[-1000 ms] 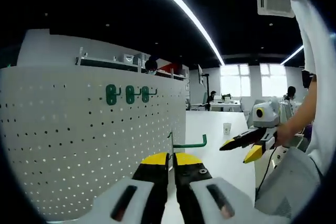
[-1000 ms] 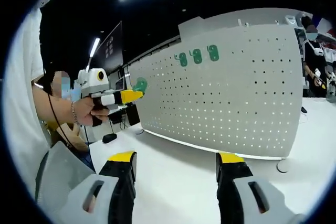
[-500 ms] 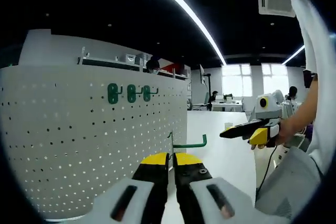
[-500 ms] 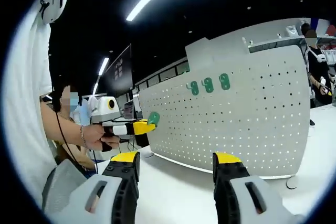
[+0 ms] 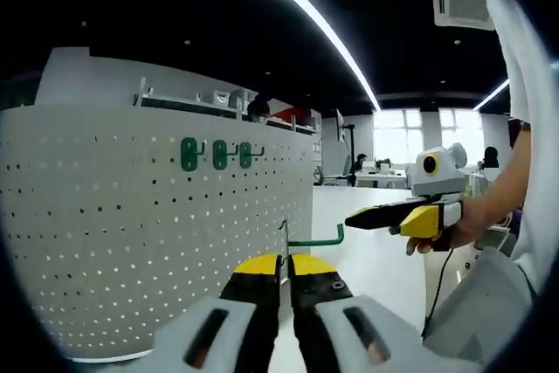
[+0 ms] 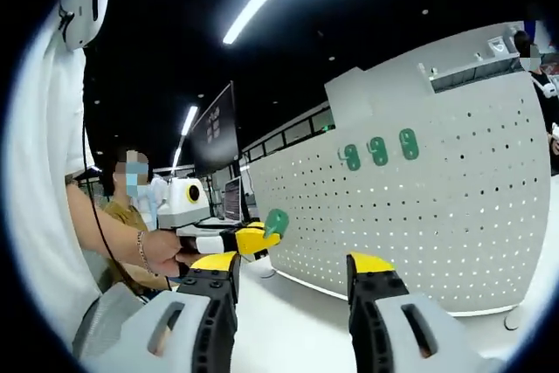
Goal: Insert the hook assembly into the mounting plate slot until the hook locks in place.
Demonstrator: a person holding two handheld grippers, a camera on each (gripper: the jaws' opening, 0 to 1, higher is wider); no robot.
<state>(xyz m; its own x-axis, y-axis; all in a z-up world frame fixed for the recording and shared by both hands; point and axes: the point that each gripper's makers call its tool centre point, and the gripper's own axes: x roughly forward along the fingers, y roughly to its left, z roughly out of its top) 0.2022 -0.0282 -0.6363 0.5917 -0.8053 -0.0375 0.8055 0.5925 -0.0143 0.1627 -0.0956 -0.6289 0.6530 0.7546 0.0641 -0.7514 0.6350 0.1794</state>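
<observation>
Pegboard stands upright on table; holes kept facing grippers for insertion. Three green hooks already seated in upper row, likely as reference for next slot. Left gripper is closed on hook, stem pinched between yellow tips, free end held out clear of board, not yet inserted. Right gripper is held wide open, nothing grasped, kept aside near board, presumably ready to steady.

Right tongs agape; left tongs clamp green hook near pegboard; 3 hooks mounted
</observation>
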